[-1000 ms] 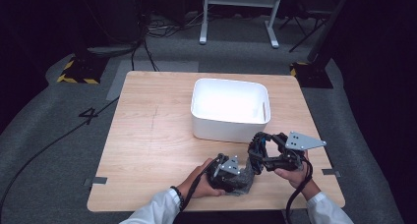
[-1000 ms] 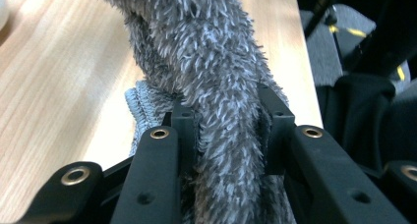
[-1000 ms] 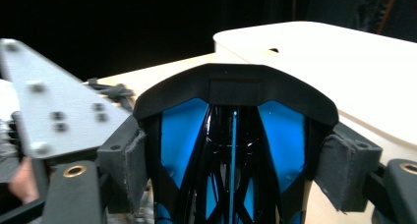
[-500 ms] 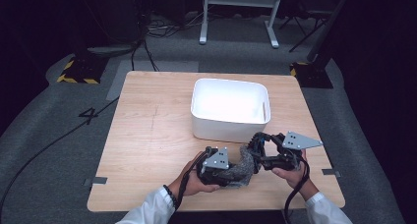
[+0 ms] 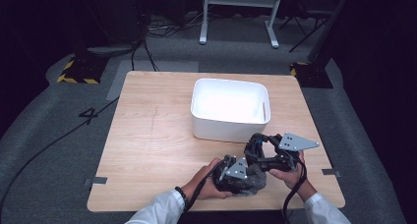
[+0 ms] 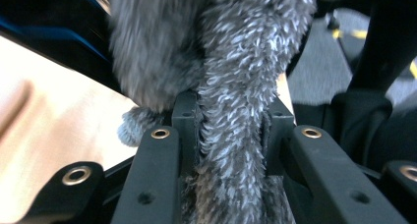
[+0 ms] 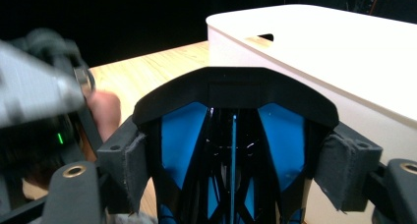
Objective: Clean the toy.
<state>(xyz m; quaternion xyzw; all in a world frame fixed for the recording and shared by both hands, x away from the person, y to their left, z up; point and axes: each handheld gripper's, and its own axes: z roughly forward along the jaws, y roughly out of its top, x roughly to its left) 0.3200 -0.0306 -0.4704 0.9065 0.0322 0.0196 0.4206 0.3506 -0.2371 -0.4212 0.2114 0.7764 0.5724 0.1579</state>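
From above, both hands work at the near edge of the wooden counter [image 5: 147,135], just in front of a white bin [image 5: 228,108]. The left tool [image 5: 248,172] and the right tool [image 5: 253,148] meet over a dark grey bundle [image 5: 253,179] that is too small and shadowed there to identify.

The left gripper view makes it plain: the bundle is a grey shaggy plush piece [image 6: 236,86], and a narrow strip of it runs straight down between the left tool's [image 6: 231,130] jaws, which are clenched on it, pads pressing the fur from both sides. The upper part of the plush bulges out of the top of that picture, blurred and cut off.

The right gripper view shows the right tool [image 7: 235,165] grasping a black arched frame with blue panels [image 7: 235,101], its cloth-faced pads set against the frame's two sides. The bin wall [image 7: 344,62] stands just beyond, and the left tool's grey plate [image 7: 34,91] sits blurred at the edge
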